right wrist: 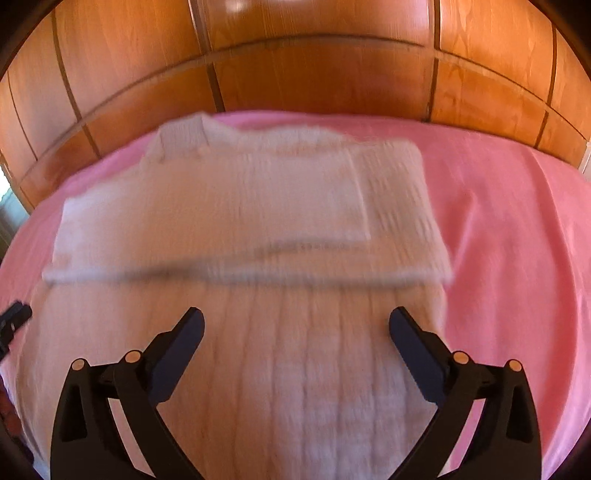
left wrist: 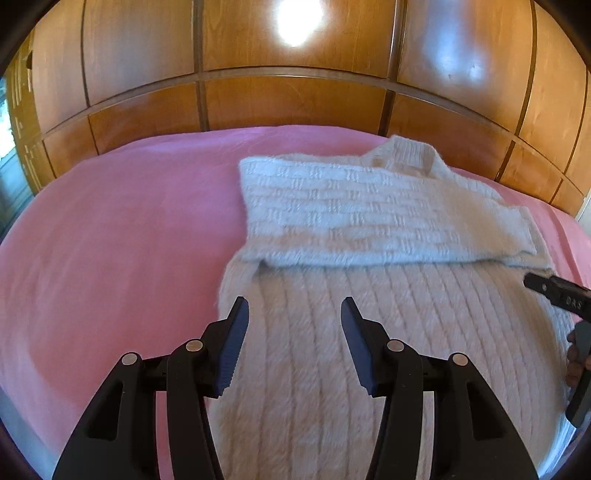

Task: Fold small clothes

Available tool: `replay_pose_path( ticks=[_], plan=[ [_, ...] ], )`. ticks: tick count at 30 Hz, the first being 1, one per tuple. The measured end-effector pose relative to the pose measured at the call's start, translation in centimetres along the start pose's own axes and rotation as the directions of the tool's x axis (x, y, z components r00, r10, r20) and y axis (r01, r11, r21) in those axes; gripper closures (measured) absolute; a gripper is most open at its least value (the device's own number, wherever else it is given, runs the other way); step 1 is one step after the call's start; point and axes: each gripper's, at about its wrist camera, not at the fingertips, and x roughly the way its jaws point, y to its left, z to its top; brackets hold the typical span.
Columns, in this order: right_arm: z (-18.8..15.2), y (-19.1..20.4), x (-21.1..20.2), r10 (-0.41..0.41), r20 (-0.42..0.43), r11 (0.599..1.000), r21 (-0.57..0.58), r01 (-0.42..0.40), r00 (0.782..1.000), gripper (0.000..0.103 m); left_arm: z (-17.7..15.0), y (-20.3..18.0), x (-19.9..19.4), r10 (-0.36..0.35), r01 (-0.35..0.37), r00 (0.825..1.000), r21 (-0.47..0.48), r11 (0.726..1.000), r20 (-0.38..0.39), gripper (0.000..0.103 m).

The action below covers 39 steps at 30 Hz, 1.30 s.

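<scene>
Lying on pink bed (left wrist: 110, 229), white knit sweater (left wrist: 369, 206), sleeves folded across; blurred in right view. Left gripper (left wrist: 293, 314) jaws half-open, right gripper (right wrist: 295, 325) jaws wide, both empty.

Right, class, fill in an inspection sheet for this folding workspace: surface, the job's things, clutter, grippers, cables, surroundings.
Surface: pink bedspread, smooth, with faint creases at the right in the right wrist view.
Job's things: one white knitted sweater lying flat, sleeves folded across the chest, collar at the far end, ribbed lower half nearest the grippers.
Clutter: nothing seen.
Grippers: left gripper open above the sweater's near left part, holding nothing; right gripper wide open above its near right part, holding nothing.
Cables: nothing seen.
Surroundings: wooden panelled wall behind the bed, with a bright light reflection.
</scene>
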Motion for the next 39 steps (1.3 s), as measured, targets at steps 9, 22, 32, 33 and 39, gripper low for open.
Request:
replay_pose_path(
  ticks=[9, 22, 32, 33, 39],
  plan=[
    [-5.4, -1.6, -4.5, 0.053, -0.071, 0.997, -0.055, -0.057, 0.996, 0.003, -3.5, 3.1, -2.2, -0.030, 0.027, 0.998, -0.059, 0.998, -0.047, 0.052],
    [-13.4, -9.7, -10.7, 0.216, -0.048, 0.954, 0.221, -0.200, 0.975, 0.029, -9.3, 5.8, -5.9, -0.111, 0.101, 0.986, -0.082, 0.991, -0.126, 0.052],
    [-18.2, -5.6, -11.2, 0.329, -0.166, 0.937, 0.176, -0.301, 0.930, 0.055, -13.7, 6.7, -8.6, -0.206, 0.187, 0.957, -0.111, 0.976, -0.202, 0.052],
    [-18.3, -5.4, -11.0, 0.336, -0.183, 0.936, 0.176, -0.305, 0.924, 0.065, -14.0, 6.7, -8.6, -0.222, 0.200, 0.952, -0.120, 0.972, -0.209, 0.059],
    [-17.2, -4.8, -11.3, 0.360, -0.214, 0.931, 0.150, -0.334, 0.908, 0.094, -14.3, 5.5, -9.3, -0.340, 0.324, 0.916, -0.106, 0.940, -0.211, 0.098]
  ],
)
